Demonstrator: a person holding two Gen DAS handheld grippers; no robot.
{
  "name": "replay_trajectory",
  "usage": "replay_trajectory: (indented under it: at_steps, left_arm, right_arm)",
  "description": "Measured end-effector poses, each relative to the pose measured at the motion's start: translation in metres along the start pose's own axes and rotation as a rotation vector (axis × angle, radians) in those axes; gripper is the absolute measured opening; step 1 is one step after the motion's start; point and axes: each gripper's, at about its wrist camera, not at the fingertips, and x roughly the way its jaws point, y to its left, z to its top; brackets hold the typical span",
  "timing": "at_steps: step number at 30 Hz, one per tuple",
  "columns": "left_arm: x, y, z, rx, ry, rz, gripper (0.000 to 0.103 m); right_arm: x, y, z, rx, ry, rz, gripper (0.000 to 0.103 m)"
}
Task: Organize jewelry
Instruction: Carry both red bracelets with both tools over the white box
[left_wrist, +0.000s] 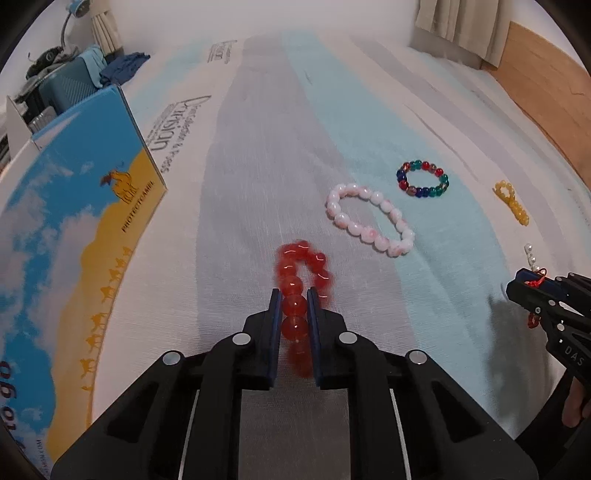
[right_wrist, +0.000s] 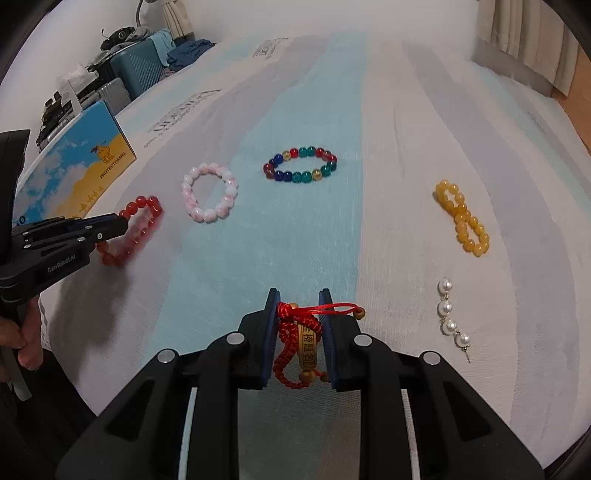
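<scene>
Left gripper (left_wrist: 291, 302): jaws closed onto the red bead bracelet (left_wrist: 301, 284), two beads pinched between the blue pads; the rest of the loop hangs blurred above the bed sheet (left_wrist: 258, 166). In the right wrist view this gripper enters from 9 o'clock, a hand (right_wrist: 22, 332) on its grip.

Right gripper (right_wrist: 299, 306): jaws drawn in on the red knotted cord charm (right_wrist: 295, 343), whose gold inscribed tube sits between the pads; one red loop with a wooden bead sticks out past the right pad toward 3 o'clock.

Lying on the striped sheet, seen from the right wrist:
- pink-and-white bead bracelet (right_wrist: 209, 193), 11 o'clock of the right gripper
- multicoloured bead bracelet (right_wrist: 300, 164), 12 o'clock
- yellow bead bracelet (right_wrist: 463, 218), twisted into a figure eight, 2 o'clock
- pearl drop strand (right_wrist: 451, 318), 3 o'clock, just below the yellow one

Blue-and-yellow camel box (left_wrist: 74, 206) stands at 9 o'clock of the left gripper, near the sheet's edge.
</scene>
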Motion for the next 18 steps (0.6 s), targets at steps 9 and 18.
replay_trajectory:
  at_steps: [9, 18]
  left_arm:
    - [-0.015, -0.001, 0.006, 0.014, -0.009, -0.002, 0.012]
    - [-0.038, 0.000, 0.014, 0.011, -0.033, -0.016, 0.012]
  right_arm:
    - [-0.022, 0.010, 0.013, -0.006, -0.036, 0.002, 0.020]
    - [-0.046, 0.017, 0.026, -0.011, -0.076, -0.001, 0.020]
